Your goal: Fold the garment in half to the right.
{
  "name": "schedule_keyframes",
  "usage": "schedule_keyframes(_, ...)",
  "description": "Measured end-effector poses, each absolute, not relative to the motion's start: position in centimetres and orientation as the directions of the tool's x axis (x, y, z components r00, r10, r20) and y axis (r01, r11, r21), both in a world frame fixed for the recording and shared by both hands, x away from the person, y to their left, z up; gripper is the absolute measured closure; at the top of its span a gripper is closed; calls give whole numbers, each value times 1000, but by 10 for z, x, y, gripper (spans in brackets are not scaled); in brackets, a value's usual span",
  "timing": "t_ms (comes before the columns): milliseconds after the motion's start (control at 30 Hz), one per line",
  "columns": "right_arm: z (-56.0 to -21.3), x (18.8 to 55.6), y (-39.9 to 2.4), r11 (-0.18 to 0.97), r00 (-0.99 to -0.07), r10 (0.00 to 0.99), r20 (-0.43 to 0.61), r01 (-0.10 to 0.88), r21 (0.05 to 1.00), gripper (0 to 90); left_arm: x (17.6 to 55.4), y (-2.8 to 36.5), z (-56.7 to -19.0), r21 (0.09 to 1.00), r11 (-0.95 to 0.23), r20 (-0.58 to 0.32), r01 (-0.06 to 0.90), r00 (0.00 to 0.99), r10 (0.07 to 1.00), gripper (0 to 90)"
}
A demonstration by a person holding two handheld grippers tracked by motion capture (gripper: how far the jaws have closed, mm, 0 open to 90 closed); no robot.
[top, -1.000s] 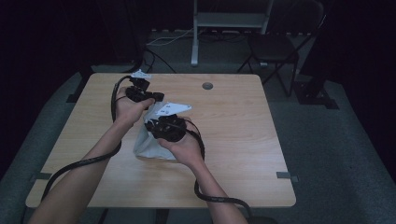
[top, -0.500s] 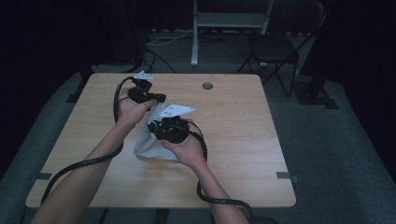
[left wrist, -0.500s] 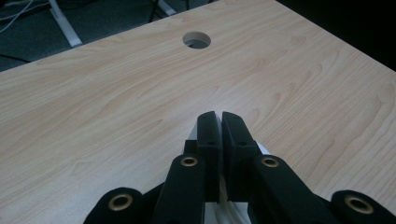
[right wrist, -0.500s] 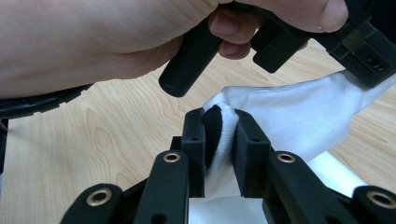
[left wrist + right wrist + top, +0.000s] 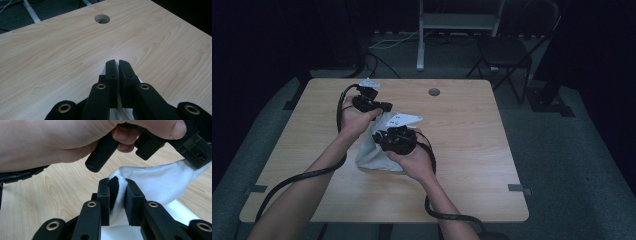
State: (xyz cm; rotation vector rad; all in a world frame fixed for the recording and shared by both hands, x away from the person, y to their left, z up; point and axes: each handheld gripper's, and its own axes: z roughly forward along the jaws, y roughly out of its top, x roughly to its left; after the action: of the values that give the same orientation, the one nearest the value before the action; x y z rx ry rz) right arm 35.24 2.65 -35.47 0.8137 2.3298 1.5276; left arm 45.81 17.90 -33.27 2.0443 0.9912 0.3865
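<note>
Cloth: the white cloth (image 5: pixel 374 152) lies bunched on the table (image 5: pixel 472 150) near my side, between my two hands, one end lifted.

Left tongs: my left tongs (image 5: pixel 117 65) are closed tight; a sliver of white shows low between the jaws in the left gripper view, so I judge they pinch a thin edge of the cloth.

Right tongs: my right tongs (image 5: pixel 118 185) are clamped on a thick rolled fold of the cloth, white with a dark patch inside it.

Risk: the left hold looks shallow. If I pull my hands apart quickly, I think that edge could slip out and the cloth would drop back in a heap.

Second risk: the right tongs hold several layers at once, so spreading may drag a bunch instead of one edge.

High view: it shows how the cloth lies on the table under my forearms, and how near my hands are.

Right gripper view: it shows the fold in the jaws and my left hand (image 5: pixel 62 142) just above.

Left gripper view: bare table ahead, with a round hole (image 5: pixel 102 19) far off.
</note>
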Motion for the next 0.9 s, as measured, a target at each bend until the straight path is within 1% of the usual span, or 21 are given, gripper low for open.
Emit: schedule_keyframes(900,-362,350,19,291,-809,577,111,331,898,767,457,171,-339,774,-371,-75,513,656,751,866)
